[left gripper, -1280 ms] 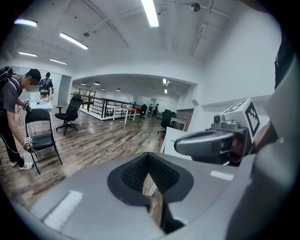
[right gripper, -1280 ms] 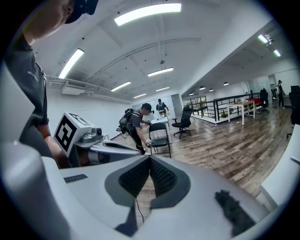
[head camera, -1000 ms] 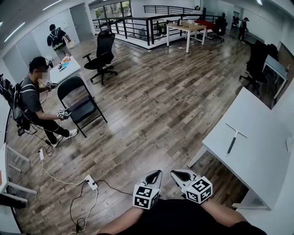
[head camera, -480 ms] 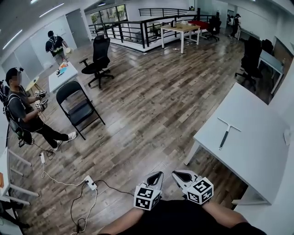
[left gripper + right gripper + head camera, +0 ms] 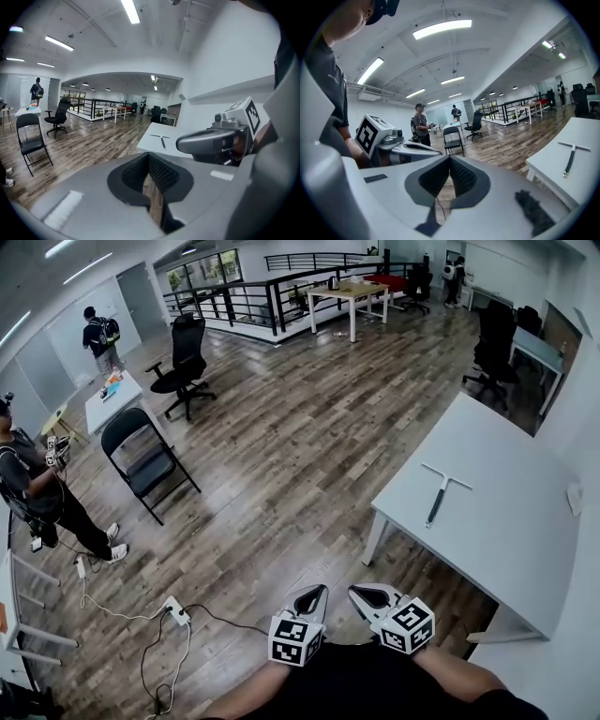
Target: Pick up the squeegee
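Note:
The squeegee (image 5: 438,494), a T-shaped tool with a dark handle and a pale blade bar, lies flat on the white table (image 5: 506,540) at the right. It also shows small in the left gripper view (image 5: 161,139) and in the right gripper view (image 5: 571,158). My left gripper (image 5: 317,594) and right gripper (image 5: 364,594) hang side by side close to my body, over the wooden floor and well short of the table. Both are shut with nothing between the pads (image 5: 154,173) (image 5: 458,176).
A black folding chair (image 5: 145,460) stands at the left, with a person (image 5: 33,488) holding grippers beyond it. A power strip with cables (image 5: 173,610) lies on the floor to my left. An office chair (image 5: 183,357) and more tables stand farther back.
The whole scene has slid in the head view: the table and squeegee have shifted left and up, the person and folding chair have shifted left. Both grippers stay shut in front of my body.

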{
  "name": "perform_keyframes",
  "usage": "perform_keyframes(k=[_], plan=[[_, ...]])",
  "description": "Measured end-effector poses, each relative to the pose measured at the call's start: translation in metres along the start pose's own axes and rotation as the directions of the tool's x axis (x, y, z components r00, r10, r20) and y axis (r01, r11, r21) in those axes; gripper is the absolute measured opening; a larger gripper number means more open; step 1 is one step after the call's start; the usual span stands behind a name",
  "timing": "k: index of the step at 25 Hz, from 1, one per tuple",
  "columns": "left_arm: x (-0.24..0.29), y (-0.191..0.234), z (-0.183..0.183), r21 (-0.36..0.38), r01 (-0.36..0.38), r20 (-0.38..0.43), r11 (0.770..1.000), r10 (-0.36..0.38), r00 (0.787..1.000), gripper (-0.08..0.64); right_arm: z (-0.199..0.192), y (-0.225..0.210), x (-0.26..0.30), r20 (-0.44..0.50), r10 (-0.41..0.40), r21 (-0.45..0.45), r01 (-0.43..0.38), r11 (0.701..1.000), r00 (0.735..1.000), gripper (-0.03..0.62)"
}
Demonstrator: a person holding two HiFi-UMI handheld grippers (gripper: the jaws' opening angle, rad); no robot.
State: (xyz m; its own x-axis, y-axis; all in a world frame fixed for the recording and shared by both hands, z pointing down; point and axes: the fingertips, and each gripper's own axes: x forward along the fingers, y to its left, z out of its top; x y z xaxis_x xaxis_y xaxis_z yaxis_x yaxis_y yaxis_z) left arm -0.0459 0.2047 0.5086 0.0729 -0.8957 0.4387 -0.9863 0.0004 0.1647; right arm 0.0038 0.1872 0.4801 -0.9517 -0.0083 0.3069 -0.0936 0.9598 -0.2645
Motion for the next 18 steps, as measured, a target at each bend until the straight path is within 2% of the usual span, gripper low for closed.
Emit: perform_keyframes(k=[8,14,18], plan=[[0.005,-0.032,-0.004,0.019,0.007,-0.008,1.0,-0.007,1.0,0.007,-0.018,-0.005,-0.036,0.022,-0.032,0.047,0.031,0.998,0.999,0.006],[0.016,-0.052,-0.009,0.061,0.055,-0.06,0.997,-0.052,0.997,0.007,-0.024,-0.018,-0.05,0.054,-0.075,0.102,0.069,0.992,0.996,0.006],[0.024,-0.065,-0.012,0.094,0.115,-0.101,0.989,-0.106,0.989,0.007,-0.033,-0.02,-0.061,0.063,-0.12,0.15,0.109,0.983,0.991,0.006]])
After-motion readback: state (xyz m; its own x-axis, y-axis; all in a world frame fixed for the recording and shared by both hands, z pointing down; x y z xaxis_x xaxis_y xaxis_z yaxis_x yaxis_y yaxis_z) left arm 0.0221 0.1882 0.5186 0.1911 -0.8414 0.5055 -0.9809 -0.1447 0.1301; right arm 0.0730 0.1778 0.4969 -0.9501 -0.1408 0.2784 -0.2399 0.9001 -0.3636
